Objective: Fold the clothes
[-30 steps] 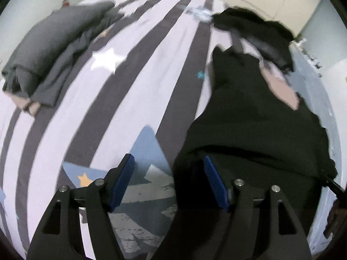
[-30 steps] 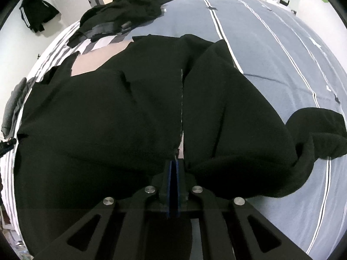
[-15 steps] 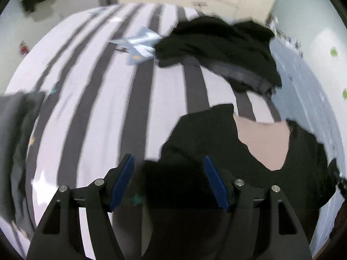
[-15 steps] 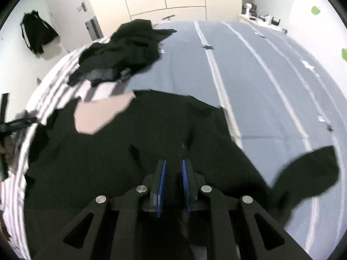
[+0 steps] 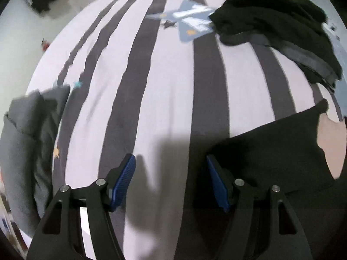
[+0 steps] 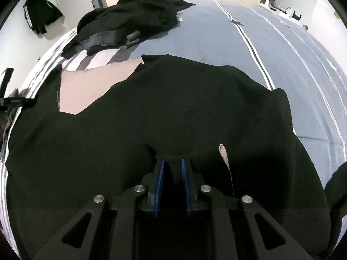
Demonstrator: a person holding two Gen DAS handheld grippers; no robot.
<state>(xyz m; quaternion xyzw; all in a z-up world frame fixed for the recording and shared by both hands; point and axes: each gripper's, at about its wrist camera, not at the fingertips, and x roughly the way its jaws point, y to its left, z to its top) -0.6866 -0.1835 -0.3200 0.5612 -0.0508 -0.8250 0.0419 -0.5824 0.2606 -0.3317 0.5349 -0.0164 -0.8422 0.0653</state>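
Black fleece garment (image 6: pixel 184 112) with pale pink lining lies spread flat on bed, straddling the striped and blue covers.

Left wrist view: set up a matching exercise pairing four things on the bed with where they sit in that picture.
Things:
1. crumpled grey garment
2. heaped black garment with grey bands
3. flat black garment with a pale lining
4. pale blue star print

Places:
A. top centre, on the striped bedsheet
B. left edge
C. lower right, beside the right blue pad
D. upper right

Pairs: 1-B, 2-D, 3-C, 4-A
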